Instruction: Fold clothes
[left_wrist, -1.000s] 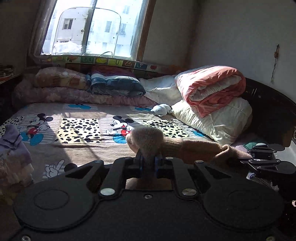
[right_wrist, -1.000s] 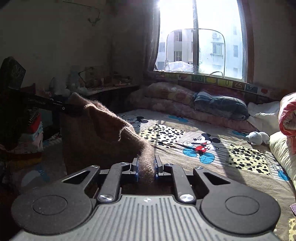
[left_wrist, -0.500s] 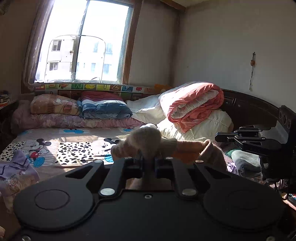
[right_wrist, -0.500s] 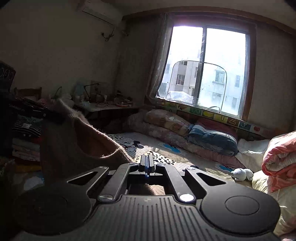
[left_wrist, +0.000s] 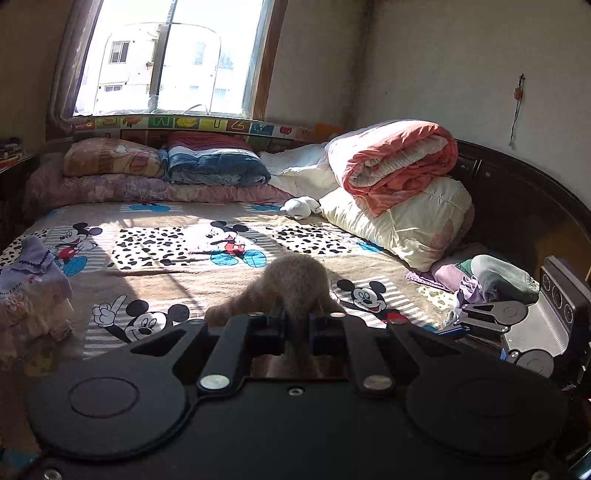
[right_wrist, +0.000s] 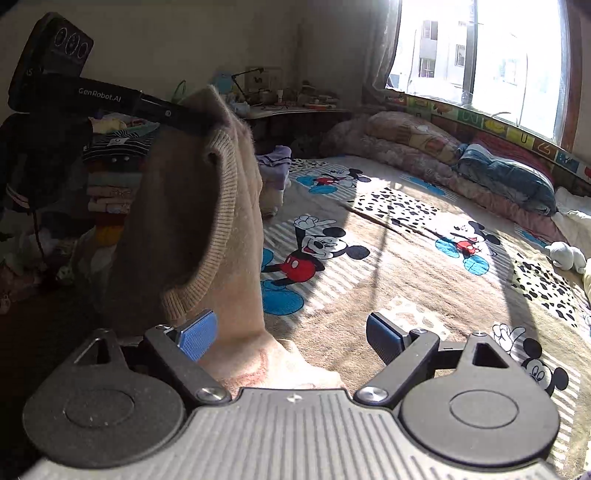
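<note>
A bed covered by a cartoon-mouse blanket (left_wrist: 155, 266) filled the room below a bright window (left_wrist: 166, 59). At the blanket's left edge sat a small heap of lilac and lace clothing (left_wrist: 29, 284). Near the blanket's front edge, the left gripper (left_wrist: 296, 328) was clamped tight on a bunched fold of a fuzzy tan sweater (left_wrist: 291, 284), which rose in a hump just beyond the fingers. In the right wrist view this sweater (right_wrist: 199, 236) hung upright from that gripper (right_wrist: 184, 118) over the blanket's front left corner, its ribbed neckline curving down. The right gripper (right_wrist: 291, 332) stood with blue-padded fingers (right_wrist: 195, 334) spread wide apart, gripping nothing, the sweater's lower cloth lying loose beside the left pad. On the blanket's right side lay a rolled pink quilt (left_wrist: 399, 162) atop a cream duvet (left_wrist: 406, 218).
</note>
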